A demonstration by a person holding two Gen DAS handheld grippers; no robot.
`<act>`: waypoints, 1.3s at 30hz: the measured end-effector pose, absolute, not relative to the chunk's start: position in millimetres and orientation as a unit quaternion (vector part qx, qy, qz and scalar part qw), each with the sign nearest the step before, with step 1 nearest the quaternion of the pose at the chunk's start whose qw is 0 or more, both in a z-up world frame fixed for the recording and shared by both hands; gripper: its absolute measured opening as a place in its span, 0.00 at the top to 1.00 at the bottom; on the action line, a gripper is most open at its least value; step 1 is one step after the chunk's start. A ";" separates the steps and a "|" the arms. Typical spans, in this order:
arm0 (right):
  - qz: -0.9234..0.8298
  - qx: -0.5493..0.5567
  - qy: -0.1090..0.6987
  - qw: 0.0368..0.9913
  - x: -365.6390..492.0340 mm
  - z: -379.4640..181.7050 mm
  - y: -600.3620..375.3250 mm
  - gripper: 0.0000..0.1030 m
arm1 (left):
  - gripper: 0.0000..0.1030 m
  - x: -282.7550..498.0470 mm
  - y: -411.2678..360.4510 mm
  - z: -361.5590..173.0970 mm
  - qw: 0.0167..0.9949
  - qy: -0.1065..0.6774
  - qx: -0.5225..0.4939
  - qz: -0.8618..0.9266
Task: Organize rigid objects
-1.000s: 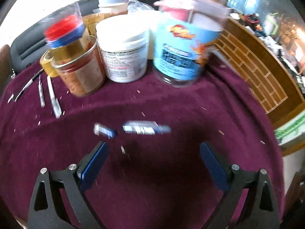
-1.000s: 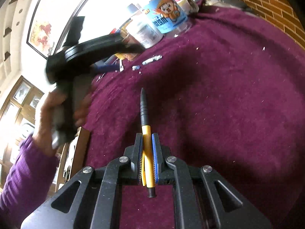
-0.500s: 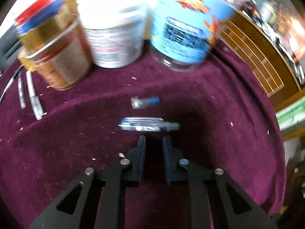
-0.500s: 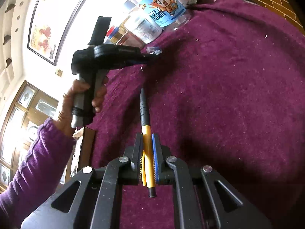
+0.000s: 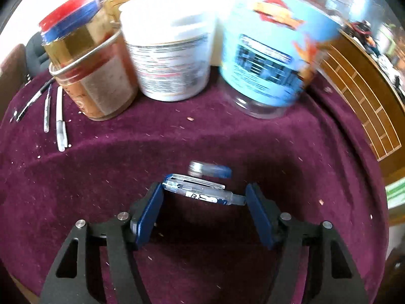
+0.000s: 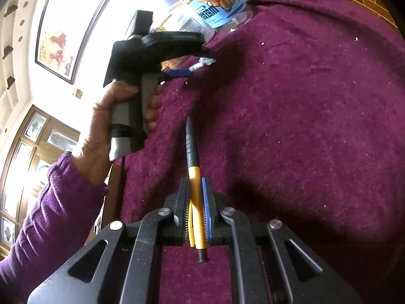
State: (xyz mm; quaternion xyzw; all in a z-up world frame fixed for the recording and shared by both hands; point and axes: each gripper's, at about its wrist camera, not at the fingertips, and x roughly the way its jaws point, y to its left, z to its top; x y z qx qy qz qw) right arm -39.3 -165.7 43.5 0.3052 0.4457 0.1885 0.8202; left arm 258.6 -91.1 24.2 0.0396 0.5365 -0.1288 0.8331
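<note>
Down on the maroon-cloth desk (image 5: 101,177), my left fingers (image 5: 203,200) are opening around the clear blue-printed pen (image 5: 202,192) lying crosswise, not pinching yet. Right fingers (image 6: 196,202) stay clamped on the yellow-and-black pen (image 6: 193,177). I'd centre first, then squeeze.

Can't read label on blue jar (image 5: 268,58), upper right of left wrist view: motion-blurred, top cut by frame edge. Small blue-capped piece (image 5: 210,171) at centre smeared, can't identify. Red-lidded jar (image 5: 88,71), upper left, soft too. In right wrist view, left gripper (image 6: 202,59) tips hidden behind own body; purple sleeve (image 6: 48,217) cut at lower left.
</note>
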 end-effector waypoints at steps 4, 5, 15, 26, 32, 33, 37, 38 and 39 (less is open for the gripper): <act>0.179 0.306 0.447 0.821 -35.6 41.2 -167.9 0.93 | 0.42 232.8 -74.5 30.3 0.841 0.525 0.035 -0.125; 0.180 0.305 0.447 0.821 -34.8 40.5 -168.1 0.93 | 0.42 225.1 -68.3 34.1 0.844 0.521 0.033 -0.126; 0.178 0.278 0.449 0.830 -31.3 40.2 -160.5 0.93 | 0.42 89.6 38.2 120.4 0.888 0.446 0.024 -0.105; 0.244 0.213 0.456 0.829 -56.5 75.0 -77.1 0.93 | 0.41 -70.3 221.4 110.1 0.884 0.464 -0.048 0.017; 0.322 0.132 0.460 0.817 -91.3 105.2 39.1 0.93 | 0.41 -92.3 267.0 66.0 0.869 0.486 -0.076 0.050; 0.327 0.118 0.465 0.814 -94.2 104.2 57.9 0.92 | 0.41 -93.7 268.8 59.7 0.868 0.488 -0.083 0.047; 0.336 0.076 0.491 0.800 -98.9 90.5 121.1 0.92 | 0.41 -102.8 266.1 46.4 0.871 0.484 -0.081 0.039; 0.332 0.069 0.495 0.800 -99.3 86.7 130.2 0.92 | 0.41 -104.5 264.6 44.0 0.871 0.484 -0.080 0.037; 0.327 0.061 0.498 0.801 -95.1 82.9 139.6 0.92 | 0.41 -104.6 261.9 41.8 0.872 0.483 -0.078 0.039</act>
